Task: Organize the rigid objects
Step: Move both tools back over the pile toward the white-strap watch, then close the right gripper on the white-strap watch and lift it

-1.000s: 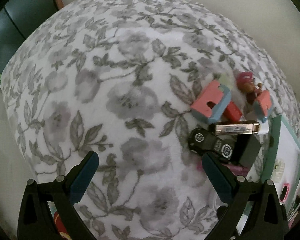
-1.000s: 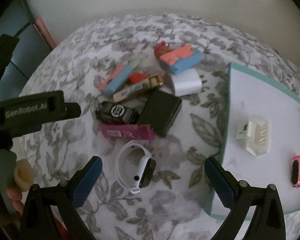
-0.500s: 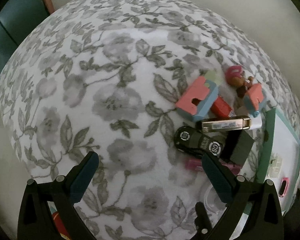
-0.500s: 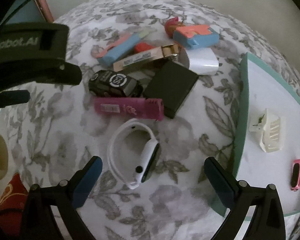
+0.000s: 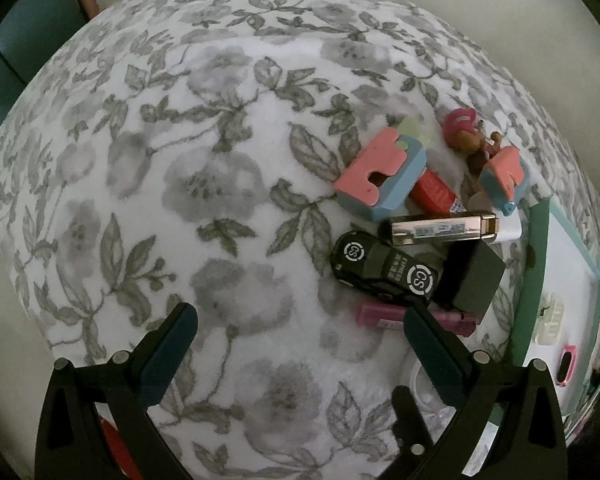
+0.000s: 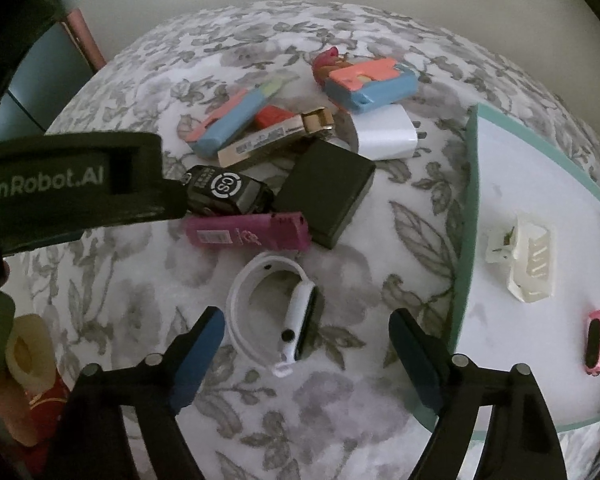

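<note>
A white clip (image 6: 530,266) and pink band (image 6: 596,342) are lying in the tray (image 6: 466,240) at right, while the right gripper (image 6: 306,346) is closing around the untouched watch (image 6: 276,312) and the left gripper (image 5: 300,344) is gaping empty.

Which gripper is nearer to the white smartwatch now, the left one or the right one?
Right. The right gripper hangs directly over the white smartwatch, jaws closing around it without touching. The left gripper hangs beside it over bare blanket.

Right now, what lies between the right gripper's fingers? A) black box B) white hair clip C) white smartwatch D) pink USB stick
C: in the right wrist view the white smartwatch lies on the floral cloth between the closing fingers of the right gripper, not yet touched.
</note>
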{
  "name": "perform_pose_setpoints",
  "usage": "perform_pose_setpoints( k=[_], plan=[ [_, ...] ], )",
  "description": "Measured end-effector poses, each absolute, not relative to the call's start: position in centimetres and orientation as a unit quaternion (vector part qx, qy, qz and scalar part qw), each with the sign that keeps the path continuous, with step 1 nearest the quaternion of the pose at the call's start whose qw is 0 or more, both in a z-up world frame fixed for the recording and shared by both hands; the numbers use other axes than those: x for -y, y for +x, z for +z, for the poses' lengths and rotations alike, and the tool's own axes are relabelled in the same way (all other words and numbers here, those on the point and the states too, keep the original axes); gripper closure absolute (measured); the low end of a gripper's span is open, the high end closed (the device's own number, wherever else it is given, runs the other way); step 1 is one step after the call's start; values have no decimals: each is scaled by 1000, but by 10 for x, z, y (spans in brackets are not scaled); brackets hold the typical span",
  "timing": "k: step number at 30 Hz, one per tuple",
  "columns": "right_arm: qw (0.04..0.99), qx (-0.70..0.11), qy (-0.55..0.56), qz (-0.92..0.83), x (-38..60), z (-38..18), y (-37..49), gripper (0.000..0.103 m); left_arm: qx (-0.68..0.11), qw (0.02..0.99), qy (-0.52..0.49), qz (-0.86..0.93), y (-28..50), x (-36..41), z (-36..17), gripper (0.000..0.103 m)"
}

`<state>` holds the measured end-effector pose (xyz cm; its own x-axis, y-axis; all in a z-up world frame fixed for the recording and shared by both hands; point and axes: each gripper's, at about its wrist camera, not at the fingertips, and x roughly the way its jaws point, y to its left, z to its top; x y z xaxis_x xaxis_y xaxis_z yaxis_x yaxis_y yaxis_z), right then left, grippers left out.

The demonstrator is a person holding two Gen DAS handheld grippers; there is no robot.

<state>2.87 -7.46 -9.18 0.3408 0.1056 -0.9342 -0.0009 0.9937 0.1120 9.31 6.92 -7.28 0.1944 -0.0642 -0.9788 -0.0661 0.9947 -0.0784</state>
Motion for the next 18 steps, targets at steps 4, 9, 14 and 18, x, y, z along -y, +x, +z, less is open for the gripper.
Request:
perform_pose_setpoints(
  k=[4, 9, 14, 18],
  plan=[
    [810, -585, 15, 29, 60, -100, 33, 17, -635, 770, -60, 6, 92, -79, -75, 0],
    [808, -588, 7, 27, 52, -103, 37, 15, -638, 768, -62, 4, 91, -81, -76, 0],
    [807, -590, 7, 24, 51, -105, 37, 14, -637, 768, -68, 6, 91, -84, -77, 0],
    [805, -592, 8, 24, 50, -108, 44, 12, -638, 767, -73, 8, 92, -86, -78, 0]
  ],
)
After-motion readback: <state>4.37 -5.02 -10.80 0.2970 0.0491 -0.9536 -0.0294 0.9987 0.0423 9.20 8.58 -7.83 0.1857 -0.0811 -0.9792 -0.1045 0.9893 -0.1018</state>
